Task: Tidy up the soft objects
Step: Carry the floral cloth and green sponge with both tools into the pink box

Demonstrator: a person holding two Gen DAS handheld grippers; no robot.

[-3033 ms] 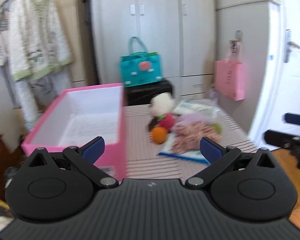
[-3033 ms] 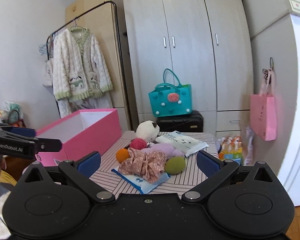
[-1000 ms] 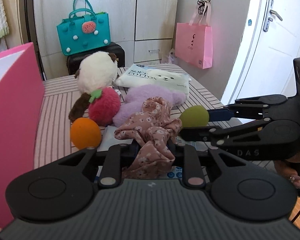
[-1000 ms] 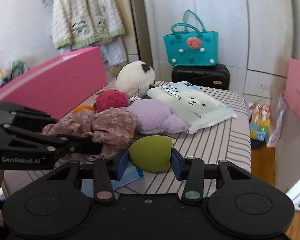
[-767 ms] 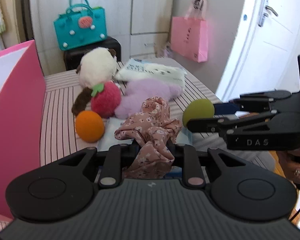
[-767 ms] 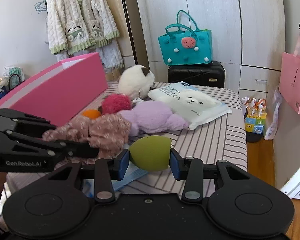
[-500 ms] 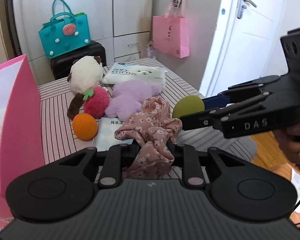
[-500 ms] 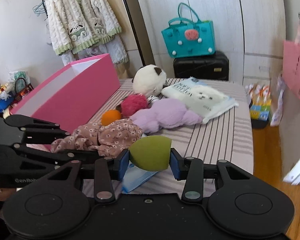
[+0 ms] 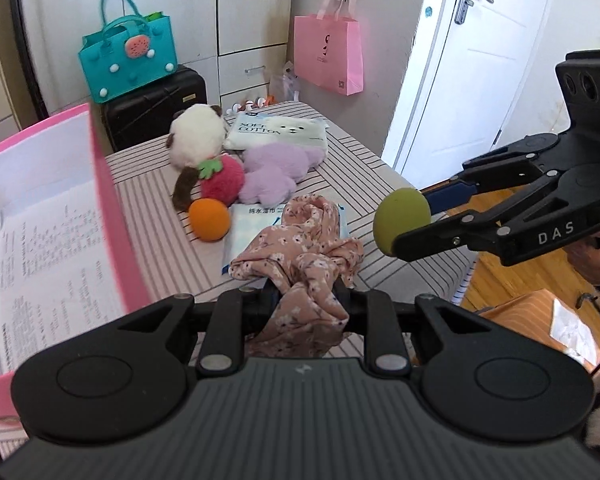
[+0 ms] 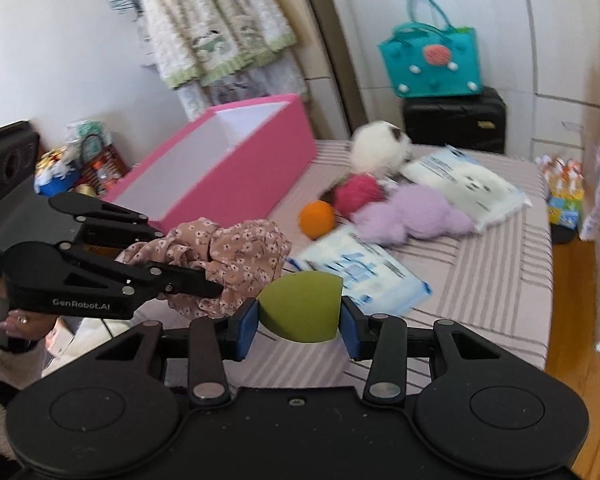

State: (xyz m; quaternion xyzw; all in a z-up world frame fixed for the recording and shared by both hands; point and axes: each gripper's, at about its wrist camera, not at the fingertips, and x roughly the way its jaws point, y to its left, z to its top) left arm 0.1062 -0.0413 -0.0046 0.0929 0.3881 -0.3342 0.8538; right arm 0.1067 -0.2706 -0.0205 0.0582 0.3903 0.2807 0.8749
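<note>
My left gripper (image 9: 306,294) is shut on a pink floral cloth (image 9: 300,248) and holds it above the striped table; the cloth also shows in the right wrist view (image 10: 224,256). My right gripper (image 10: 300,318) is shut on an olive-green sponge (image 10: 300,306), seen also in the left wrist view (image 9: 400,220), lifted off the table. The open pink box (image 9: 40,208) stands at the left (image 10: 228,168). On the table lie a white plush (image 9: 196,136), a red strawberry plush (image 9: 222,180), an orange ball (image 9: 209,219), and a purple plush (image 9: 276,172).
A white tissue pack (image 9: 278,132) and a blue wipes pack (image 10: 356,272) lie on the striped table (image 10: 492,280). A teal bag (image 9: 130,56) sits on a black case behind. A pink bag (image 9: 328,54) hangs by the white door (image 9: 480,64). Wooden floor lies to the right.
Both grippers have risen and drawn back from the table with the cloth and the sponge. The views have swung left, so the pink box fills more of both views.
</note>
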